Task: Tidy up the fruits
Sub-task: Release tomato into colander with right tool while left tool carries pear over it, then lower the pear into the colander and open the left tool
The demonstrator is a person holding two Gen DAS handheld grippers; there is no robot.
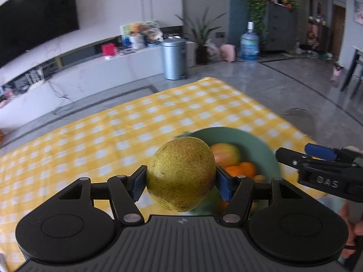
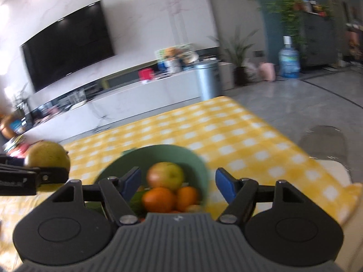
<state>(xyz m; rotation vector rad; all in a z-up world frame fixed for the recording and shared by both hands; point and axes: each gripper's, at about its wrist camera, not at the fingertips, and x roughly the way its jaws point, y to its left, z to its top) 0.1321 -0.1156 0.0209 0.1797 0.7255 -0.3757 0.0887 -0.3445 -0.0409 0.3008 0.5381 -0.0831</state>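
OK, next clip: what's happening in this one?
A person with a gripper in each hand is sorting fruit at a table with a yellow checked cloth. The left gripper is clamped on a speckled green-yellow pear, held up in the air beside a green bowl. The bowl already holds an apple and oranges. The right gripper is open and empty, over the bowl.

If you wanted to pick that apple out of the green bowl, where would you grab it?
Grip the apple across its round middle, coming from above: it sits on top of the pile, its upper half clear, with oranges crowding it below and the bowl wall behind.
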